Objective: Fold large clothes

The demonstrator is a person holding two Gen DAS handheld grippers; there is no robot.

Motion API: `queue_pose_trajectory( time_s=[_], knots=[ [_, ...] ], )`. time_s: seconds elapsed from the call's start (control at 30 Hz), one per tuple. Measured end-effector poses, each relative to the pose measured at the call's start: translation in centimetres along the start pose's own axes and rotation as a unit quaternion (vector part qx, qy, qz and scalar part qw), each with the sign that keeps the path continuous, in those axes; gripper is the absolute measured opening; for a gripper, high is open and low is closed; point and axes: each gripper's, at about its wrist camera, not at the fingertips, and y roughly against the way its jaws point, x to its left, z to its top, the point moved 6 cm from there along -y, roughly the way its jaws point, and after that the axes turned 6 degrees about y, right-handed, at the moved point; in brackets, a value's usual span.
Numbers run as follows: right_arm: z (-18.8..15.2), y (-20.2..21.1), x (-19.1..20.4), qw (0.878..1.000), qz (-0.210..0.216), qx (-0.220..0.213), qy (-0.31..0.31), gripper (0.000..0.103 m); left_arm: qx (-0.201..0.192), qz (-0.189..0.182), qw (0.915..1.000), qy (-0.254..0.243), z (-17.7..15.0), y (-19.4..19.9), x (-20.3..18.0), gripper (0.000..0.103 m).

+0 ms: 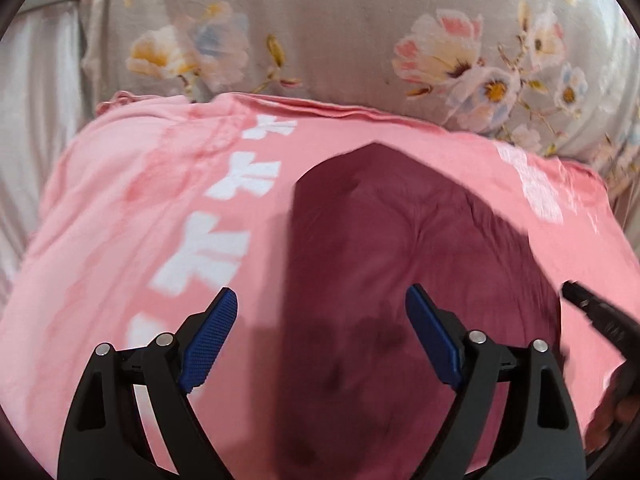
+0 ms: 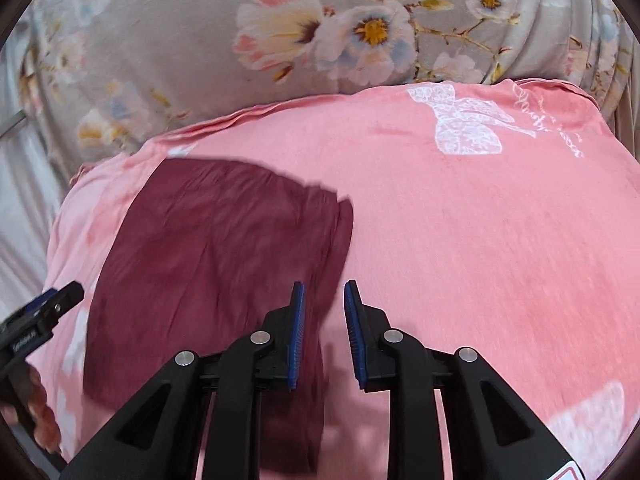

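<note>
A folded dark maroon garment (image 1: 400,248) lies flat on a pink cloth with white prints (image 1: 140,208). My left gripper (image 1: 322,304) is wide open and empty, just above the maroon garment's near part. In the right wrist view the maroon garment (image 2: 224,248) lies left of centre on the pink cloth (image 2: 480,220). My right gripper (image 2: 324,292) has its jaws a small gap apart, empty, above the garment's right edge. The right gripper's tip shows in the left wrist view (image 1: 592,312); the left gripper shows in the right wrist view (image 2: 44,312).
A grey floral bedsheet (image 1: 340,32) lies beyond the pink cloth, and also shows in the right wrist view (image 2: 180,48). Pale fabric (image 1: 36,120) runs along the left side. The person's hand (image 2: 36,412) holds the left gripper's handle.
</note>
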Motion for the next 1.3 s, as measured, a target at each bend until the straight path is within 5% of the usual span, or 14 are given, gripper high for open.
queue_pose_trajectory(
  time_s=[0.27, 0.53, 0.63, 0.83, 1.3],
  knots=[
    [-6.3, -0.5, 2.5, 0.998, -0.008, 0.051, 0.026, 0.022, 0.063, 0.013, 0.9979, 0.002, -8.1, 2.9, 1.3, 0.083],
    [-9.1, 1.3, 3.3, 0.998, -0.037, 0.042, 0.042, 0.022, 0.090, 0.014, 0.9954, 0.029, -12.2, 2.4, 1.4, 0.083],
    [-10.1, 2.4, 3.8, 0.997, -0.050, 0.030, 0.055, 0.025, 0.086, 0.019, 0.9958, 0.023, -13.4, 3.0, 1.0, 0.083],
    [-11.1, 5.1, 5.0, 0.994, -0.079, -0.017, 0.077, 0.049, 0.063, 0.025, 0.9977, 0.002, -15.2, 4.5, -0.6, 0.083],
    [-13.8, 6.3, 4.1, 0.996, -0.084, -0.001, 0.038, 0.057, 0.034, 0.051, 0.9980, -0.012, -16.8, 6.6, -2.0, 0.089]
  ],
)
